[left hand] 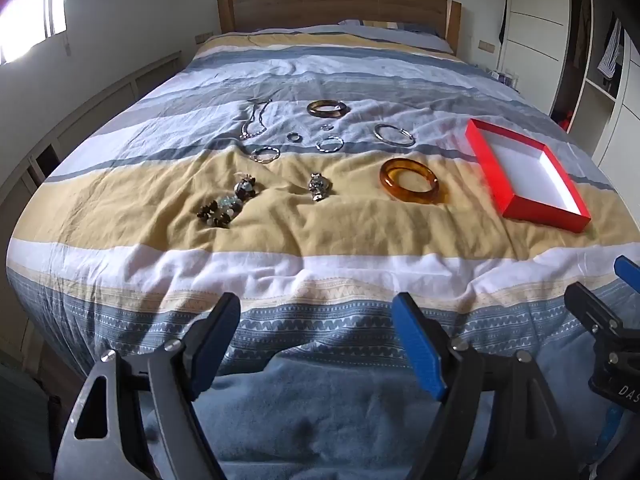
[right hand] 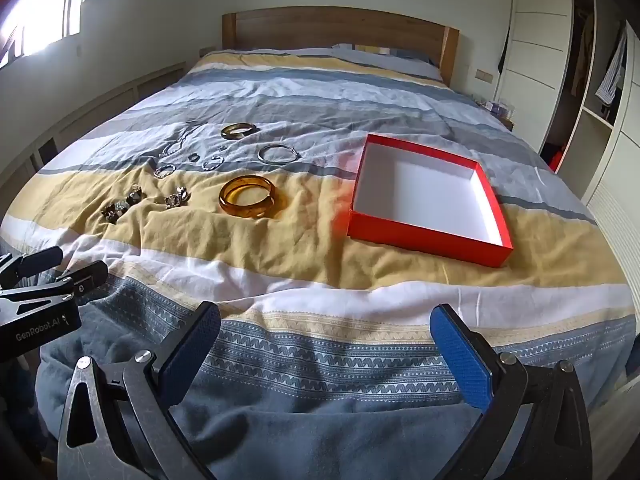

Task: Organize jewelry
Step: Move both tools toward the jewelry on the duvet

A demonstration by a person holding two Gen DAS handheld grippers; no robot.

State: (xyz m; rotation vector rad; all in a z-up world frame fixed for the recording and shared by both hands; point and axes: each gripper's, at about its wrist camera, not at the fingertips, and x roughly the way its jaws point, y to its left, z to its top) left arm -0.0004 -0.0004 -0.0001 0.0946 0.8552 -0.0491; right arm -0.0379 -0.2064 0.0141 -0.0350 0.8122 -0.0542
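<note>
We have both grippers hanging over the foot edge of the bed (left hand: 320, 264), nothing taken up yet. The left gripper (left hand: 316, 344) has its fingers (left hand: 418, 346) spread wide with only the duvet between them; the right gripper (right hand: 324, 354) is likewise released and empty.

Going left to right across the duvet, toward the left edge lies a beaded bracelet (left hand: 228, 204), a lumpy, floppy string we judge will sag and slide; we would pinch it across a bunched part. Behind it a chain necklace (left hand: 254, 120) trails toward the headboard: light, limp, likely to snag in the folds, so we would take it where the strands gather. Near the middle sit a small twisted bracelet (left hand: 265, 155), a ring (left hand: 293, 137) and a thin silver hoop (left hand: 330, 144), all slight and low in the soft cloth, hard to get under. The watch (left hand: 319, 186) looks compact and firmer; we would close across its case. The dark bangle (left hand: 328, 108) farther back, the silver bangle (left hand: 395, 134) and the amber bangle (left hand: 410, 181) are rigid rings, probably smooth and slippery, the amber one possibly brittle; we would put one finger inside the ring and one outside, across the wall.

Toward the right edge stands the red box (right hand: 424, 244), open and empty, stiff but light, so it may shift on the duvet.
</note>
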